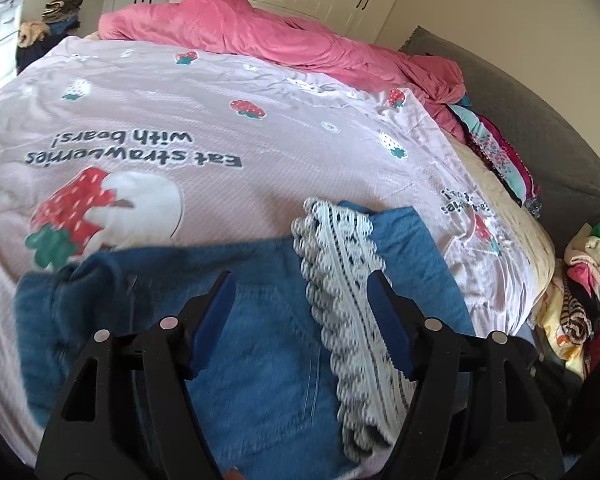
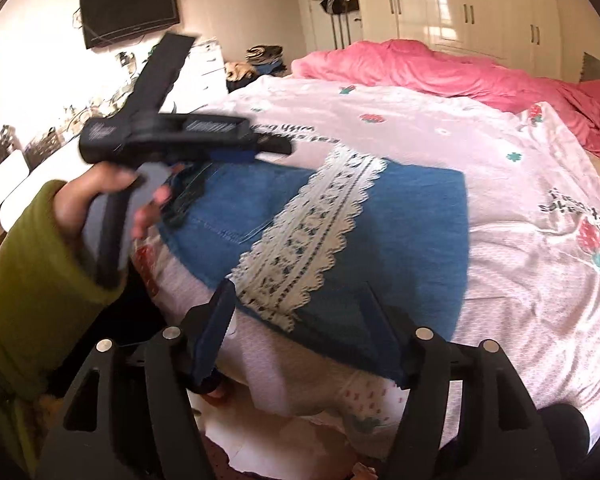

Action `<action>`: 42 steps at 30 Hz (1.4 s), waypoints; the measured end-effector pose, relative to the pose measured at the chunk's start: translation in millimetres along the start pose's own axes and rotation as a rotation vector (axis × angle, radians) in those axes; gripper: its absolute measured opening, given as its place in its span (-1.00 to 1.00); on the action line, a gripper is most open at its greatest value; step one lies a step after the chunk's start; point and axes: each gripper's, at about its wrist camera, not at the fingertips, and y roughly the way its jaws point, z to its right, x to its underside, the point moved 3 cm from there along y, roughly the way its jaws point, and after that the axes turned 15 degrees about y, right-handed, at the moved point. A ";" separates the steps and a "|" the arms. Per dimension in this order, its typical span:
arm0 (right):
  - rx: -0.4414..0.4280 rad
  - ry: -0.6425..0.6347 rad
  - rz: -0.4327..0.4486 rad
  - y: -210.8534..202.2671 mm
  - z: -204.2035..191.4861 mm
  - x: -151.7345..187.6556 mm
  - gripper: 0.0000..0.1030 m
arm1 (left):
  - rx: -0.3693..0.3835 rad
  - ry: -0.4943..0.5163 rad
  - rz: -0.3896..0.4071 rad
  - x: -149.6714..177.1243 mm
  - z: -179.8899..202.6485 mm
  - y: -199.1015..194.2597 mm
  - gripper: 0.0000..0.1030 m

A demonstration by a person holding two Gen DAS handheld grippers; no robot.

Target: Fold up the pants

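Both grippers' fingers stand open, gripping nothing: left gripper [image 1: 302, 304], right gripper [image 2: 298, 312]. Folded blue pants [image 2: 416, 216], seemingly lace-trimmed, lie on the bed [image 2: 500, 300] beneath them

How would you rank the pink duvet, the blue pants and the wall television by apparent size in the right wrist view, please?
1. blue pants
2. pink duvet
3. wall television
The pants lie nearer the camera, so the top two are unsure.

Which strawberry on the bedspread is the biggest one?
The strawberry beside the white bear, under the words "Eat strawberries". The others scattered around are tiny.
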 end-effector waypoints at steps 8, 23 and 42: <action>0.066 0.078 0.026 -4.7 28.4 -3.9 0.25 | 0.003 0.018 -0.027 25.2 17.5 -18.3 0.30; 0.185 0.211 -0.118 30.8 75.0 20.7 0.32 | -0.030 0.152 -0.163 68.4 56.3 1.8 0.31; 0.076 0.138 0.022 -4.5 30.1 -44.7 0.72 | -0.206 0.006 -0.037 74.7 -9.3 -93.0 0.60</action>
